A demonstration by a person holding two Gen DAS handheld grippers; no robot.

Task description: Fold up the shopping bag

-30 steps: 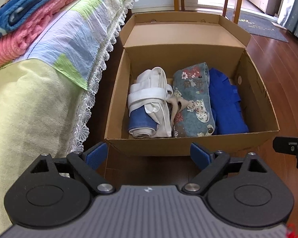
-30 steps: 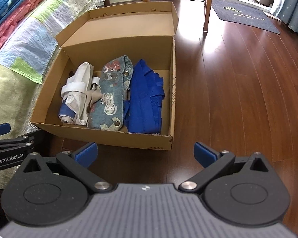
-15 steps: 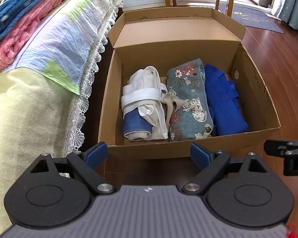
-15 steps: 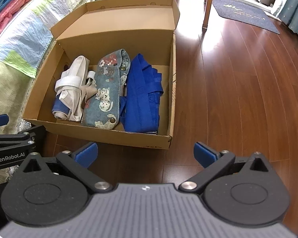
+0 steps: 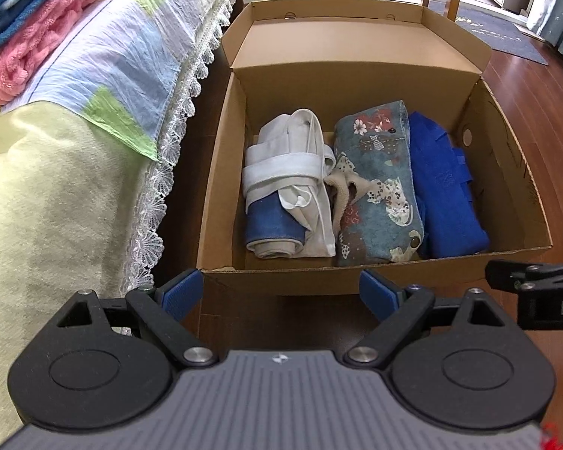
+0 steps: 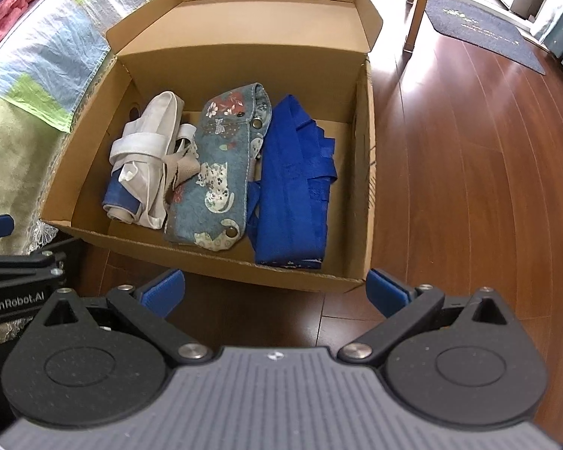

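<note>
Both wide-spread grippers, left gripper [image 5: 281, 292] and right gripper [image 6: 276, 292], face the box [image 6: 221, 255].

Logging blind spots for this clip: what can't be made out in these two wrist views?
- Box floor under the plain blue folded bag, cat-print denim-blue bag and white-strapped rolled bag: covered in both views.
- Open brown cardboard box front face: cut off by the left gripper and right gripper.
- Bed top: cropped, left view.

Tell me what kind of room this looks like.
Probably a bedroom at home: a bed with a patchwork quilt, folded blankets, wooden flooring, and a cardboard box of folded bags.
</note>
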